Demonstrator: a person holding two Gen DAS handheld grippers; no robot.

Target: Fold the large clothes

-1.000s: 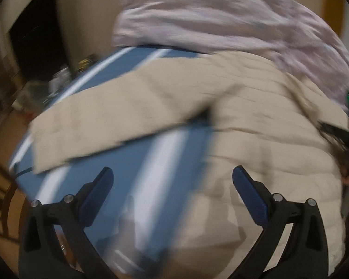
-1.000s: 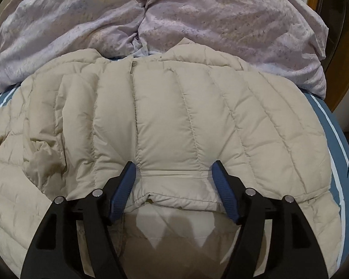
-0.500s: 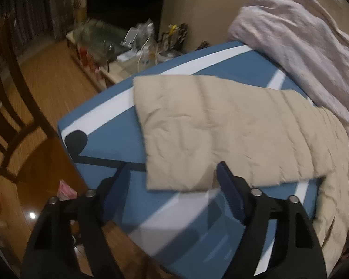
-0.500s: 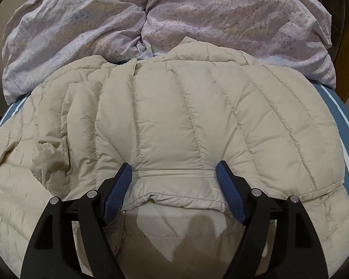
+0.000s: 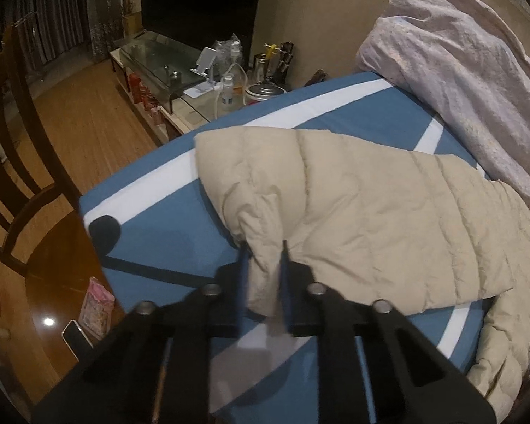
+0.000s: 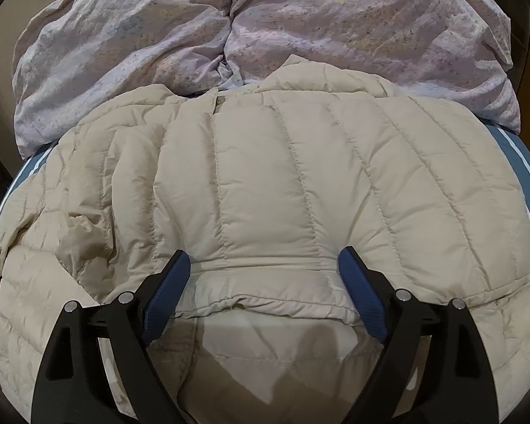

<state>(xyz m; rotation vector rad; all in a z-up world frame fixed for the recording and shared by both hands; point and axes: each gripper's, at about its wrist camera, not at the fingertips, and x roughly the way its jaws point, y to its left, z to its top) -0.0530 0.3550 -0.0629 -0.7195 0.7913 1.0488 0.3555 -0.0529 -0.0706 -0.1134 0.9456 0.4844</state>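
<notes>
A beige quilted down jacket lies spread on a blue sheet with white stripes. Its sleeve stretches flat towards the bed's corner. My left gripper is at the sleeve's end, its jaws closing, and the pads pinch a bunched fold of the cuff. My right gripper hovers over the jacket's collar. Its jaws are opening and stand wide on either side of the collar, with the pads clear of the fabric.
A crumpled lilac duvet is heaped along the far side of the bed, against the jacket. Past the bed's corner are a wooden chair, a glass stand with bottles, and a phone beside a pink box.
The left gripper swung from the jacket's body to the sleeve's end, and its jaws went from wide apart to pinching the cuff. The right gripper's jaws spread wider over the collar.
</notes>
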